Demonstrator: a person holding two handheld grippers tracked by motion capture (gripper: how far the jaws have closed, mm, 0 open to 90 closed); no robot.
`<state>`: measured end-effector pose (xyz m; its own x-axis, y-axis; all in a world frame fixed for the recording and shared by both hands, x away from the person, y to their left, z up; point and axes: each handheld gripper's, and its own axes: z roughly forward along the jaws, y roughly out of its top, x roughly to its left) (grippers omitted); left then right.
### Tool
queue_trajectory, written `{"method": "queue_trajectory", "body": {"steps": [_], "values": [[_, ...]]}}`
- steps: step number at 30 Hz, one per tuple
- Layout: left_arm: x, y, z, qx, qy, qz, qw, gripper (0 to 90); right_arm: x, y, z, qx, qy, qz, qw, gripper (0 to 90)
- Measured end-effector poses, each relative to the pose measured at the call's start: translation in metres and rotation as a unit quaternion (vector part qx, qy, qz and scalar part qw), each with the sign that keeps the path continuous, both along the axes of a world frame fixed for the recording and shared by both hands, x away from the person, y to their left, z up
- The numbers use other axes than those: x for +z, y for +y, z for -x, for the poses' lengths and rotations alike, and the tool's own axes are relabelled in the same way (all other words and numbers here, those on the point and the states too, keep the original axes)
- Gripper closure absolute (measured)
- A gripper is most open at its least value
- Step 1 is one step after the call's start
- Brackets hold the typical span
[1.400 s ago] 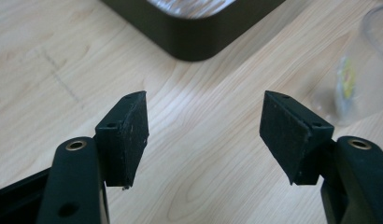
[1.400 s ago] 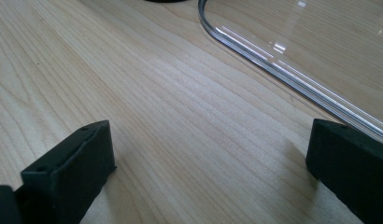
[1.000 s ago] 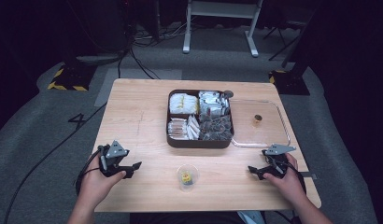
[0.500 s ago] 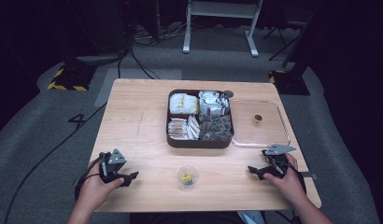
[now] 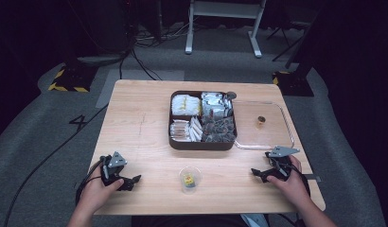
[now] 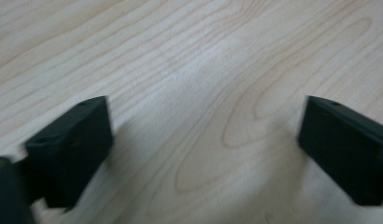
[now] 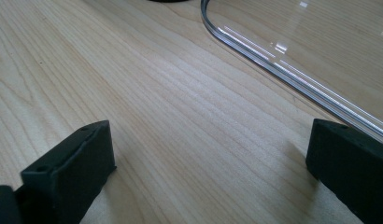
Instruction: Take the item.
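Both the left gripper [image 5: 127, 182] and the right gripper [image 5: 259, 174] rest on the table [image 5: 140, 132] with jaws wide and empty, the small cup [image 5: 190, 178] standing between them, about equally near either hand.

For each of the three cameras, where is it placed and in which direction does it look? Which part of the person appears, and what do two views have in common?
High view: above the person's side, looking forward and down at the wooden table, compartment box and clear lid; both hands with left gripper and right gripper.
Left gripper view: on the left gripper, facing bare wood between its open jaws.
Right gripper view: on the right gripper, facing wood and the lid's rim.
Shared: the clear lid, high and right gripper views.
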<state>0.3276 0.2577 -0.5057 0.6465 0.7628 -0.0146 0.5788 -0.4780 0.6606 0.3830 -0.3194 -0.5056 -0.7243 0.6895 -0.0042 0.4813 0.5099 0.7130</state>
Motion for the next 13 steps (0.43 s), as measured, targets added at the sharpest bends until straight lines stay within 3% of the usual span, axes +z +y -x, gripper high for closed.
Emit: {"method": "queue_trajectory", "body": {"steps": [13], "values": [[-0.0002, -0.0001, 0.0004, 0.002, 0.000, 0.002, 1.0000, 0.2, 0.0000, 0.0001, 0.0001, 0.001, 0.000, 0.000, 1.0000, 1.0]]}}
